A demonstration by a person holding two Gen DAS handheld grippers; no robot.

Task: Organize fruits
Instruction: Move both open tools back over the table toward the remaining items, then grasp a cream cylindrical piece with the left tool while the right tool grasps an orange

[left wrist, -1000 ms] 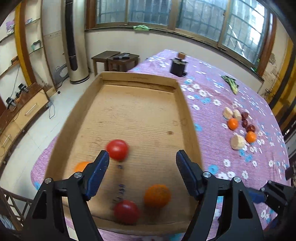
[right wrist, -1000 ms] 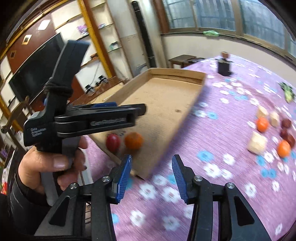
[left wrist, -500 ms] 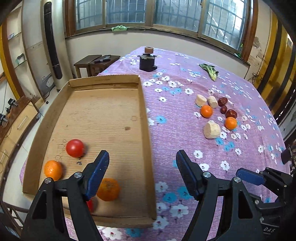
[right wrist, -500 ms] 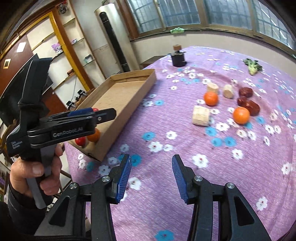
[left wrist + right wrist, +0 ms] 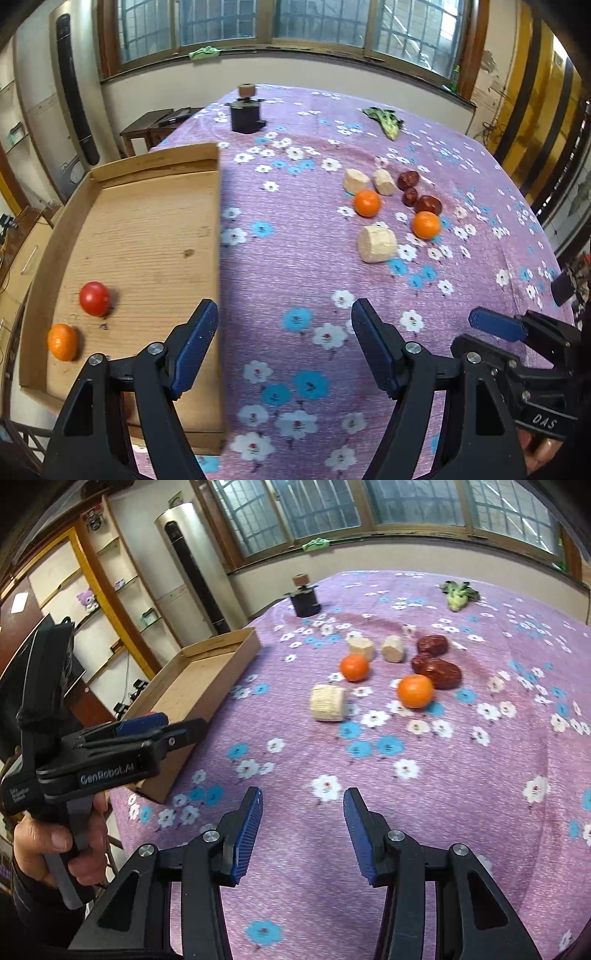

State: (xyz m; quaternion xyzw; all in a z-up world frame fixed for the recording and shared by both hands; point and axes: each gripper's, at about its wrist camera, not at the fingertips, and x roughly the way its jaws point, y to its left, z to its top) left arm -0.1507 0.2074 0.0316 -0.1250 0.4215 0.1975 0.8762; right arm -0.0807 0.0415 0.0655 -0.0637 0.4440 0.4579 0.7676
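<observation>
Toward the tabletop's far right edge, two oranges point(image 5: 414, 691) are lying loose: light, round, roll-prone; grip across the middle. You are holding both tongs, left gripper point(image 5: 283, 350) and right gripper point(image 5: 303, 836), spread, empty.

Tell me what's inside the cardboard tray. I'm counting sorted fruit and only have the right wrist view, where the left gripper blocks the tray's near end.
Observer: The left wrist view shows a tomato and an orange lying apart on the floor of the tray, towards its near end. The gripper's finger hides the nearest corner, so I can't rule out more.
Operator: Is the left gripper carrying anything?
Observer: No. The left gripper is open and empty, over the tablecloth just beside the tray's right wall.
</observation>
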